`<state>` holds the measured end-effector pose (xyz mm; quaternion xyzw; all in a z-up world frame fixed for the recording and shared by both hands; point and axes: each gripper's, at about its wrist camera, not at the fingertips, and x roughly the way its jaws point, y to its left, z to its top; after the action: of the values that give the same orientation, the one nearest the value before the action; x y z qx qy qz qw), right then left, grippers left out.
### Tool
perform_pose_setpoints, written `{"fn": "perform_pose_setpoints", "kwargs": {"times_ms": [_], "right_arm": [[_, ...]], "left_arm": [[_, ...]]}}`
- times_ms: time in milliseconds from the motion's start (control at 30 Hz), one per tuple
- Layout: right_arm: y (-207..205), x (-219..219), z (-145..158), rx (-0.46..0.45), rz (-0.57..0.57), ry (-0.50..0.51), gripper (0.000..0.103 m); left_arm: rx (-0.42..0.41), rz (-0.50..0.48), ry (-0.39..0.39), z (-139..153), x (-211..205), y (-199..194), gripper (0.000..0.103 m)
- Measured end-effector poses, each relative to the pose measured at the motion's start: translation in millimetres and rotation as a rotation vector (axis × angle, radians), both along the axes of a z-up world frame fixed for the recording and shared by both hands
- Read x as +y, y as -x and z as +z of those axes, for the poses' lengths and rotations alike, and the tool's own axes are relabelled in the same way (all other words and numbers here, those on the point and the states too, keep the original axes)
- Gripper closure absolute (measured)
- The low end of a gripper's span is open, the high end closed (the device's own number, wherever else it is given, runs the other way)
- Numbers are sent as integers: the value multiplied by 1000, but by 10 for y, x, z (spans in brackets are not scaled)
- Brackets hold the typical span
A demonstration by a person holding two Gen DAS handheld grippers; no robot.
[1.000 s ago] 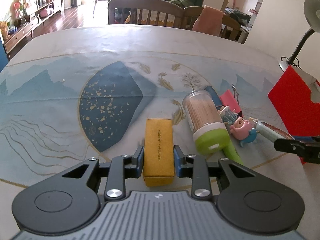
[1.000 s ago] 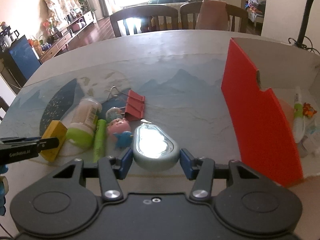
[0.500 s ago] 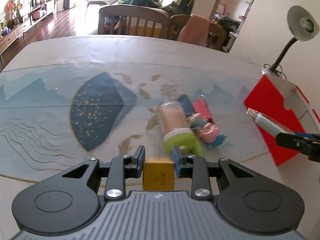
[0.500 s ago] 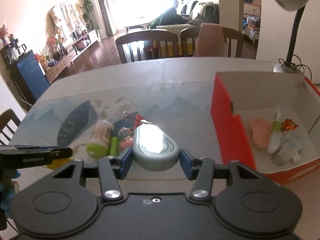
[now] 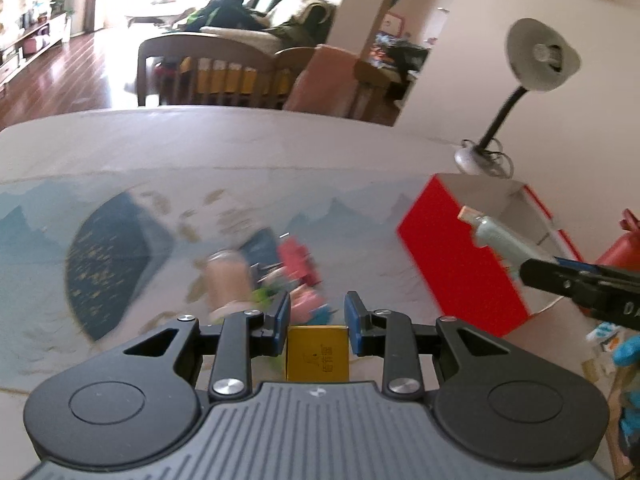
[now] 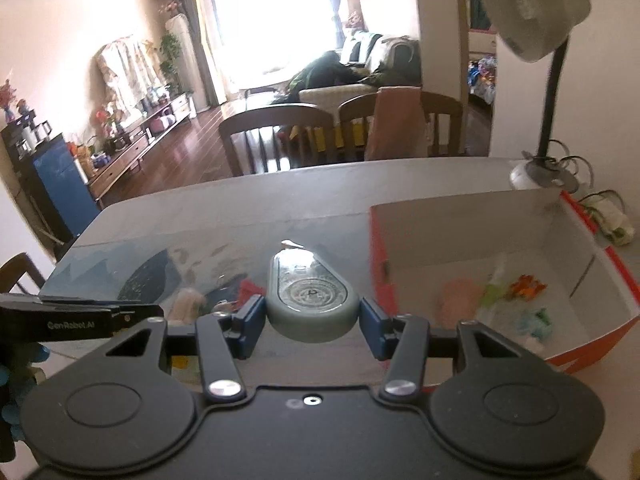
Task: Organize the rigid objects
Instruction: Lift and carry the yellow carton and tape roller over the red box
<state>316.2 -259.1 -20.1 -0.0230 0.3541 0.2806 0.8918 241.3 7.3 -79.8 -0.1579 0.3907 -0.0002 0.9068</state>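
both my grippers now hang higher than before, left gripper (image 5: 316, 316) clamping yellow box (image 5: 317, 354), right gripper (image 6: 312, 322) clamping grey case (image 6: 310, 292); red bin (image 6: 472, 240) next.

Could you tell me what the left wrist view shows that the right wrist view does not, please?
Only the left wrist view shows the small yellow rectangular box clamped in the left gripper. Only the right wrist view shows the red cardboard box's white interior, with small items lying inside. Both show the grey oval gadget held in the right gripper, the grey desk lamp and the blurred clutter on the table.
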Motion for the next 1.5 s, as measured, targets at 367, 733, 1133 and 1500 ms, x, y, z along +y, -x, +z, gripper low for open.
{"fn": "perform_pose_setpoints", "kwargs": {"times_ms": [367,733,1133,1500], "right_arm": [[-359,-653,-3,-20,-75,7,53],[-768,-1284,-177,-5,-152,47,53],[-1180,-1510,-526,73,-159,139,53],[-1354,-1424,-739,108,-111,202,53]], "left_arm": [[-56,-138,-10,362,-779,-624,74],[-66,-206,-38,478,-1532,-1334,74],[-43,-223,-137,214,-2145,-2076,74],[-19,-228,-171,-140,-2396,-2507,74]]}}
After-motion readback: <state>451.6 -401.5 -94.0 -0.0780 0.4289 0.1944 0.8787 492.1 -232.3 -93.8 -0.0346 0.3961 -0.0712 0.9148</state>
